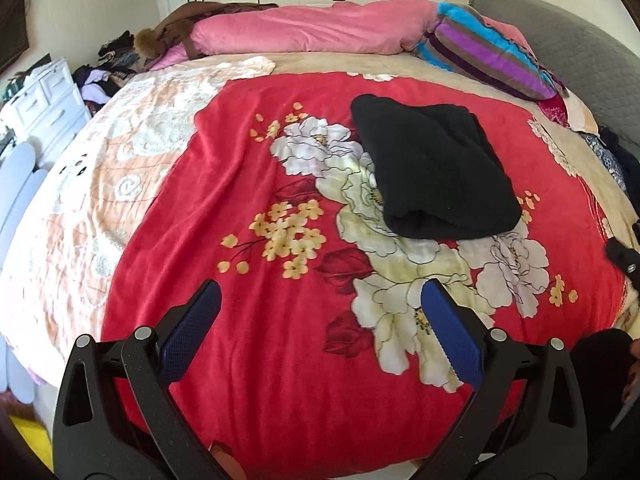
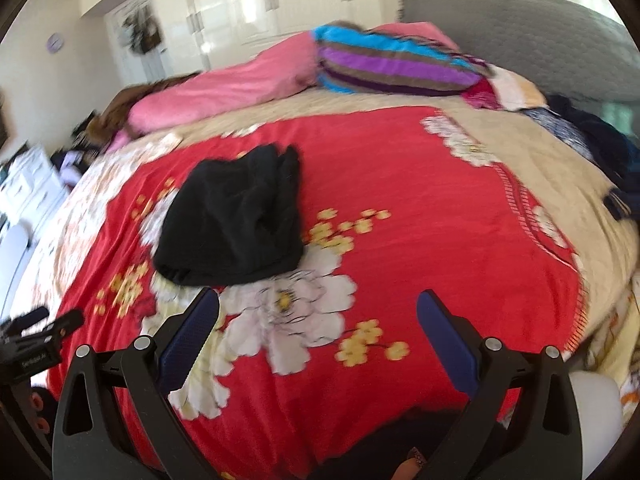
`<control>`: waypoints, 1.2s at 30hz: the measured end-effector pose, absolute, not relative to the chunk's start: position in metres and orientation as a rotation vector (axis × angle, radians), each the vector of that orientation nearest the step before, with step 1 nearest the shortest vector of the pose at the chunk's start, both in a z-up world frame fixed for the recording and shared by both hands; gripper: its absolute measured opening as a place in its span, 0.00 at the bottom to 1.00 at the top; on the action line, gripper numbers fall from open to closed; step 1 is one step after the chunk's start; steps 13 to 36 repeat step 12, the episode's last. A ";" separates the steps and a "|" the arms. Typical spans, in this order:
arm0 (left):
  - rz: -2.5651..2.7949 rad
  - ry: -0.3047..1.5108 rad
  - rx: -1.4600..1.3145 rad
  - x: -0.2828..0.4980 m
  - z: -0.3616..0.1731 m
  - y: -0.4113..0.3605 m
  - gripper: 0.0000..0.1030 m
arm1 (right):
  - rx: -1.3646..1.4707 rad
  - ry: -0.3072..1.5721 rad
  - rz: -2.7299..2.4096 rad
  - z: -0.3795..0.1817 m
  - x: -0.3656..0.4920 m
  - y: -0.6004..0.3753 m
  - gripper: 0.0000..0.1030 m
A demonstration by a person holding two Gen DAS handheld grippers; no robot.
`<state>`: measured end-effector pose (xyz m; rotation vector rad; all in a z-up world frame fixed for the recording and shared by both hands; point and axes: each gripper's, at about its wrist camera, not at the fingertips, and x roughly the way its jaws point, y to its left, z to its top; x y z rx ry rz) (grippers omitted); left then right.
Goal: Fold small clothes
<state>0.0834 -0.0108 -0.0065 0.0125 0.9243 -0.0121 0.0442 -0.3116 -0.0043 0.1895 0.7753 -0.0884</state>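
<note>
A small black knit garment (image 1: 434,168) lies on the red fleece blanket printed with white and yellow flowers (image 1: 248,184), resting partly over the big white bloom at the blanket's middle. It looks already folded into a compact, thick bundle with a rounded doubled edge toward the near side, so this piece seems finished or nearly so. Both tools are clear of it. The left gripper (image 1: 320,320) hangs over the blanket's near part with its blue-padded fingers (image 1: 452,332) spread wide and nothing between them. The right gripper (image 2: 318,326) is likewise spread and empty, its left finger close to the bundle's near edge; that view is blurred. More dark clothing (image 1: 616,160) lies heaped at the blanket's right border, probably still to fold.
</note>
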 end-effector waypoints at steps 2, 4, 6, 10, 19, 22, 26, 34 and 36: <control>-0.002 0.916 -0.017 0.084 -0.002 0.006 0.91 | 0.233 0.729 -0.157 0.006 0.033 -0.334 0.96; 0.028 0.902 -0.044 0.087 0.004 0.025 0.91 | 0.287 0.681 -0.267 0.015 0.016 -0.370 0.96; 0.072 0.894 -0.081 0.093 0.008 0.056 0.91 | 0.341 0.665 -0.382 0.013 -0.005 -0.410 0.96; 0.267 0.899 -0.149 0.110 -0.001 0.161 0.91 | 0.375 0.724 -0.723 -0.023 -0.060 -0.492 0.96; 0.380 0.919 -0.169 0.118 -0.010 0.213 0.91 | 0.419 0.796 -0.915 -0.057 -0.098 -0.539 0.96; 0.380 0.919 -0.169 0.118 -0.010 0.213 0.91 | 0.419 0.796 -0.915 -0.057 -0.098 -0.539 0.96; 0.380 0.919 -0.169 0.118 -0.010 0.213 0.91 | 0.419 0.796 -0.915 -0.057 -0.098 -0.539 0.96; 0.380 0.919 -0.169 0.118 -0.010 0.213 0.91 | 0.419 0.796 -0.915 -0.057 -0.098 -0.539 0.96; 0.380 0.919 -0.169 0.118 -0.010 0.213 0.91 | 0.419 0.796 -0.915 -0.057 -0.098 -0.539 0.96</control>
